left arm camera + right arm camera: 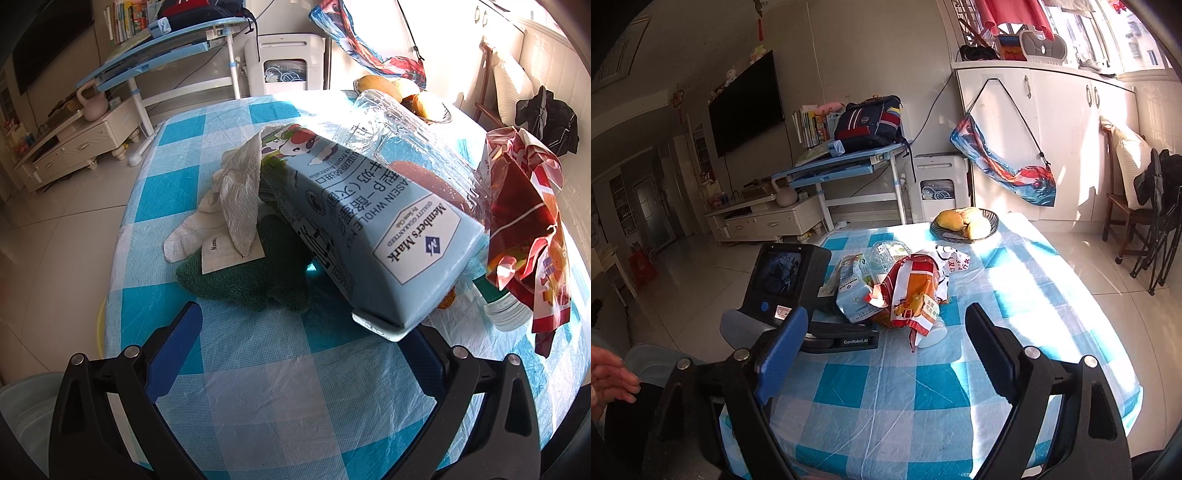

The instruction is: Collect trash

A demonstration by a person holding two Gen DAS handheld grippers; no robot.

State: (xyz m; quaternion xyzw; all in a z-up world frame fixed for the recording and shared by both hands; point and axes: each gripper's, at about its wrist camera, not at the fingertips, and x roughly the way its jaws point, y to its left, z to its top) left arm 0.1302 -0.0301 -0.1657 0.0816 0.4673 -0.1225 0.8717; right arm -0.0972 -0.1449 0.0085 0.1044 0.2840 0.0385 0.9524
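A heap of trash lies on the blue-and-white checked table (258,387). A light blue milk carton (369,221) leans across it. A crumpled white paper towel (236,192) and a dark green cloth (240,284) lie to its left. Behind it is a clear plastic container (406,129), and to its right a red snack wrapper (524,221). My left gripper (306,343) is open, with the carton's lower corner just in front of its right finger. In the right wrist view my right gripper (886,343) is open and empty. It hangs over bare cloth, short of the wrapper (912,291) and carton (855,291).
A dark bowl of yellow fruit (964,225) stands at the table's far edge. The left gripper's body (786,280) is left of the heap. A hand (609,376) shows at lower left. A chair with dark clothes (1137,206) stands off to the right, and a blue desk (842,162) behind.
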